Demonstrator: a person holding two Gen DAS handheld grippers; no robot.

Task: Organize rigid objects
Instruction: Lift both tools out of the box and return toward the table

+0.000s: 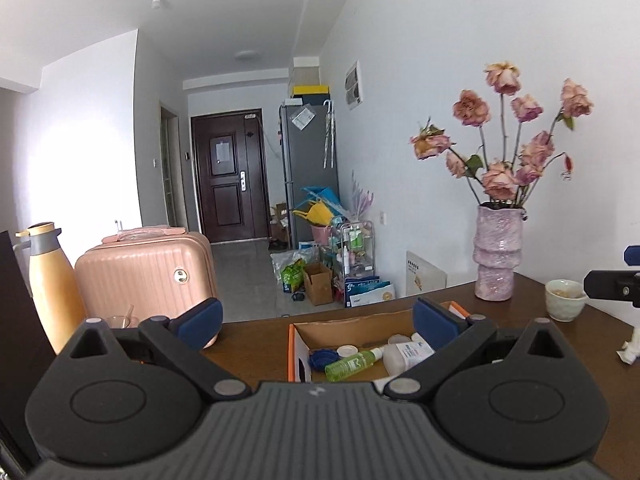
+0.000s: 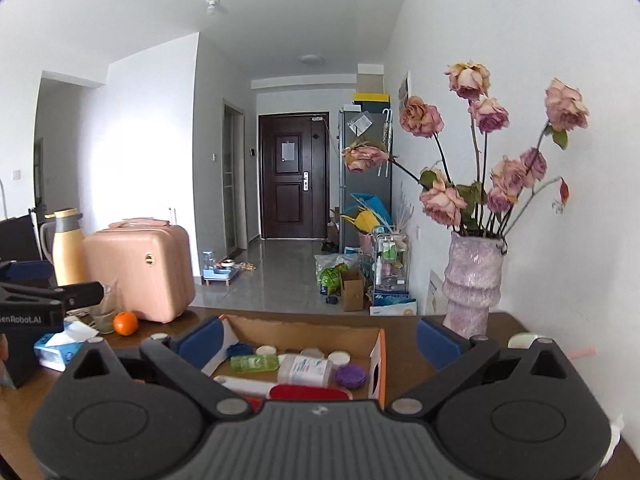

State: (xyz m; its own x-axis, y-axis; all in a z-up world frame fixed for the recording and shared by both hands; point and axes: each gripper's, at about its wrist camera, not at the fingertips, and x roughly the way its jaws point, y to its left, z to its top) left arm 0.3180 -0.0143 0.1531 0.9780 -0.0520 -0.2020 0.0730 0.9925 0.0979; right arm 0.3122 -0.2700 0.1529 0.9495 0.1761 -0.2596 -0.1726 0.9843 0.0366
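An open cardboard box (image 1: 352, 320) (image 2: 304, 334) with orange sides stands on the dark wooden table. In it lie a green bottle (image 1: 354, 364) (image 2: 254, 362), a clear white bottle (image 1: 406, 354) (image 2: 306, 370), a blue lid (image 1: 322, 359), white round lids (image 2: 266, 350), a purple lid (image 2: 351, 376) and a red item (image 2: 308, 392). My left gripper (image 1: 318, 322) is open and empty above the box's left part. My right gripper (image 2: 318, 340) is open and empty above the box. The right gripper's tip shows at the left wrist view's right edge (image 1: 612, 284).
A pink vase with dried roses (image 1: 498, 252) (image 2: 472, 284) stands at the table's back right, a white cup (image 1: 564, 300) beside it. At the left are a pink case (image 1: 148, 268) (image 2: 140, 272), a yellow flask (image 1: 50, 280) (image 2: 68, 246), a glass (image 2: 106, 312), an orange (image 2: 125, 323) and a tissue pack (image 2: 60, 346).
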